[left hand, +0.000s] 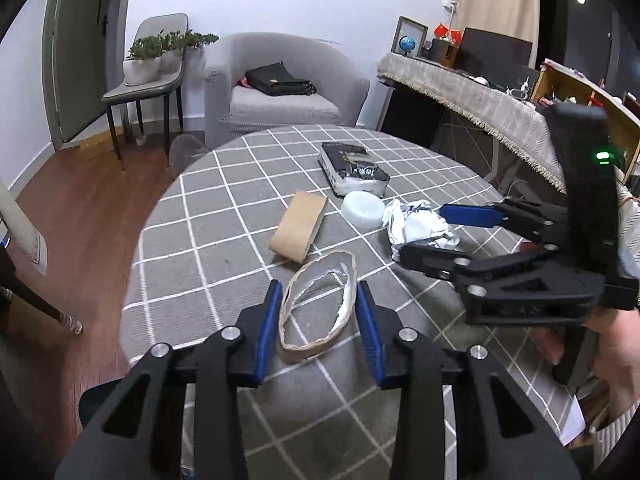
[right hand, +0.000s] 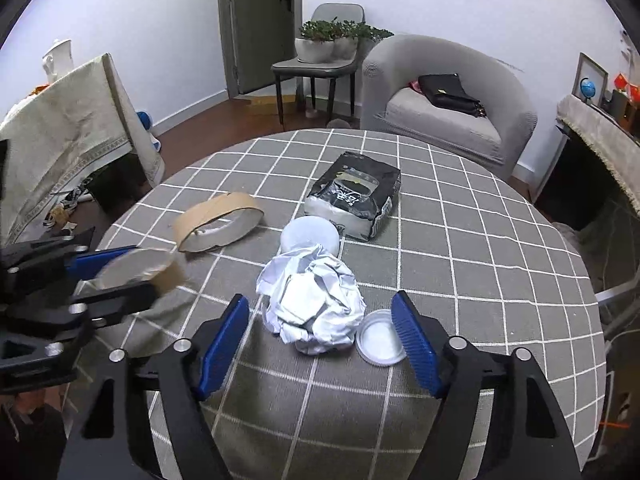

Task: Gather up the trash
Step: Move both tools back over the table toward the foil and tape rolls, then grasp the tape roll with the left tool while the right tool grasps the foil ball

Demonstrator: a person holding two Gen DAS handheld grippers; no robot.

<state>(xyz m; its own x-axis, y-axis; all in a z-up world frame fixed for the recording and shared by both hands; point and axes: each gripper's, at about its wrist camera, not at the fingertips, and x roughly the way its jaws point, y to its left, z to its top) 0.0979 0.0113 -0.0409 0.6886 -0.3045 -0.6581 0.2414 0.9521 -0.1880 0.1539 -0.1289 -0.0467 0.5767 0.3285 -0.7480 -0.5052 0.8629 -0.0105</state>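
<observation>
Sitting on a round table (left hand: 192, 216) with a grey checked cloth is a bunch of trash. The left gripper (left hand: 319, 304) has its blue pads squeezing the two sides of a torn cardboard ring (left hand: 320, 304), squashed into an oval whose long axis runs straight away from the camera, toward the far side of the table; in the right wrist view the ring looks lifted clear of the cloth. The right gripper (right hand: 320, 336) is open wide around a crumpled white paper wad (right hand: 312, 304), pads not touching it. A small clear lid (right hand: 378, 338) lies flat just beside the wad, right against the right-hand pad. Further back there's a second brown cardboard ring (right hand: 220, 220) on its edge, a white round tub (right hand: 310, 234) touching the wad, and a black crinkly packet (right hand: 354, 198), its long side pointing away toward the grey armchair (right hand: 448, 100).
</observation>
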